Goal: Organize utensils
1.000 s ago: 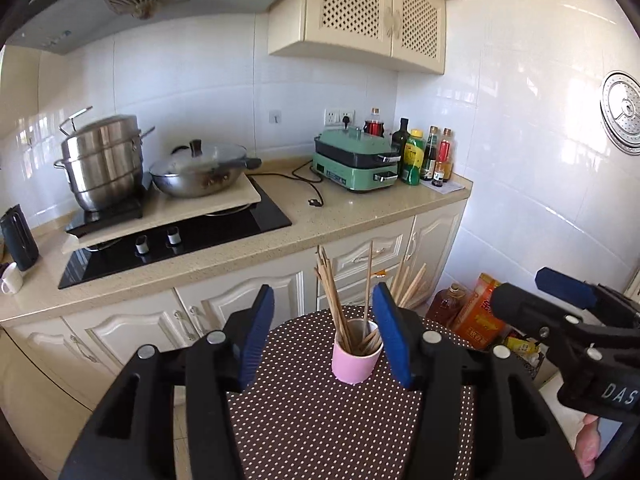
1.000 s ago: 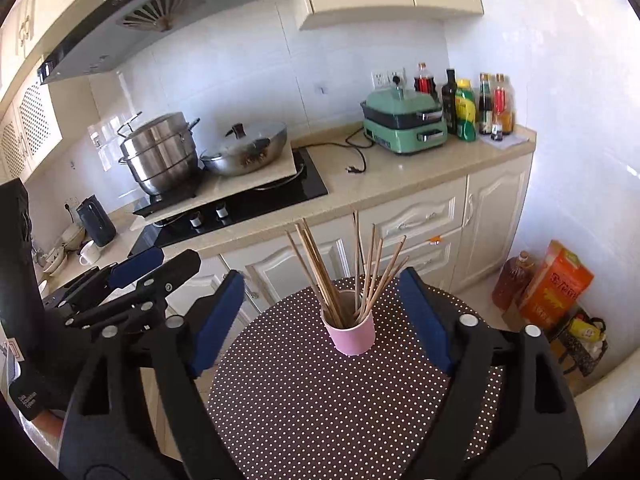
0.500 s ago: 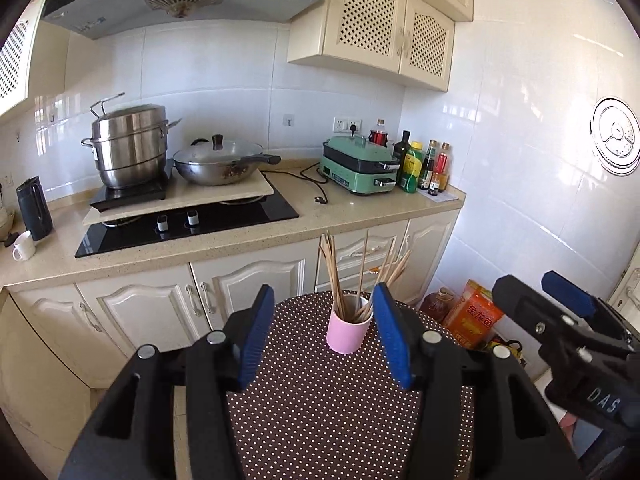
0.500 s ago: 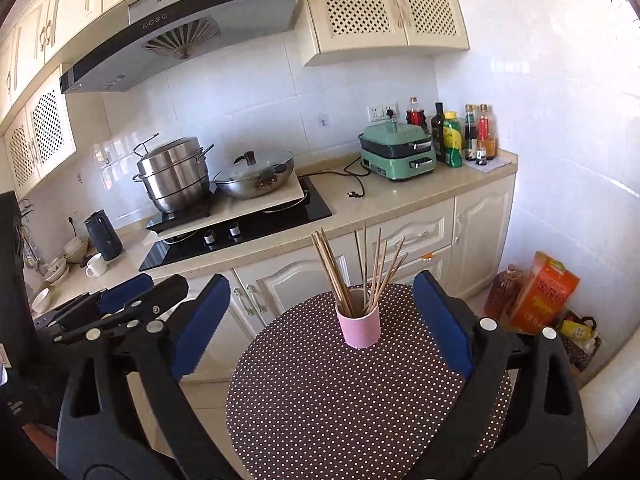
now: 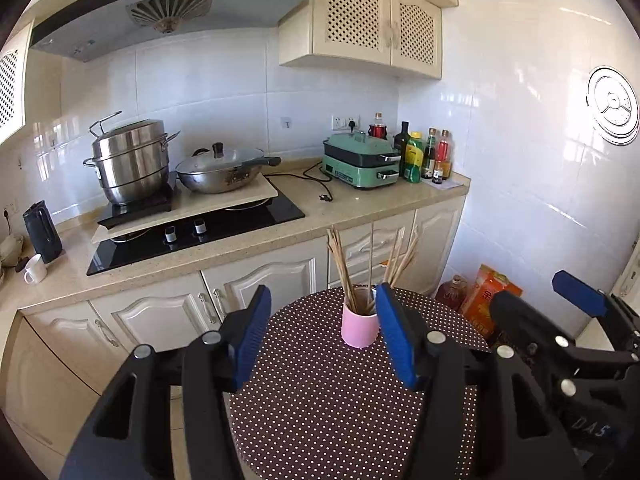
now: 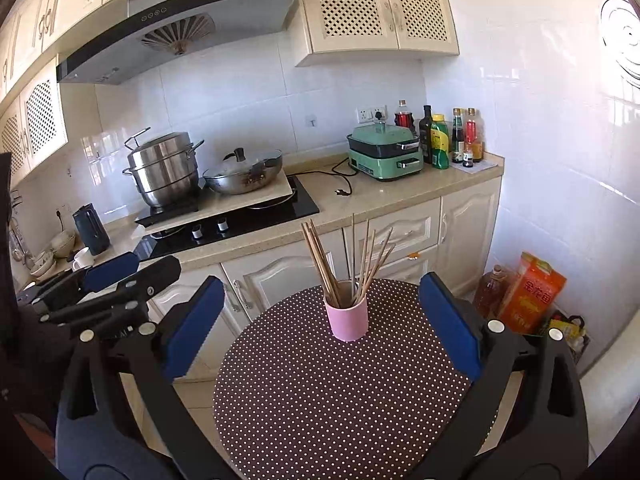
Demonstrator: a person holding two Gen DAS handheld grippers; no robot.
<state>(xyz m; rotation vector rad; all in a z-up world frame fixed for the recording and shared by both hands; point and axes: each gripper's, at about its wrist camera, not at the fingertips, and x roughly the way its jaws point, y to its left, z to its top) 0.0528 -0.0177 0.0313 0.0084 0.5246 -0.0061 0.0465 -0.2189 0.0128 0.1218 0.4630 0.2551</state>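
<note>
Your left gripper (image 5: 324,334) and right gripper (image 6: 320,326) both hang with jaws spread, holding nothing. Ahead of them, between the fingertips, the pink cup (image 6: 347,319) of chopsticks (image 6: 320,258) stands upright on the dotted table (image 6: 340,396). Beyond lies the kitchen counter (image 6: 384,194).

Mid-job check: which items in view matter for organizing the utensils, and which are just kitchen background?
For the job:
- chopsticks, standing loosely in the cup
- pink cup
- dotted round table
- left gripper and right gripper, both open, holding nothing

Background:
- steel steamer pot
- lidded wok
- green electric cooker
- sauce bottles
- black kettle
- orange box
</note>
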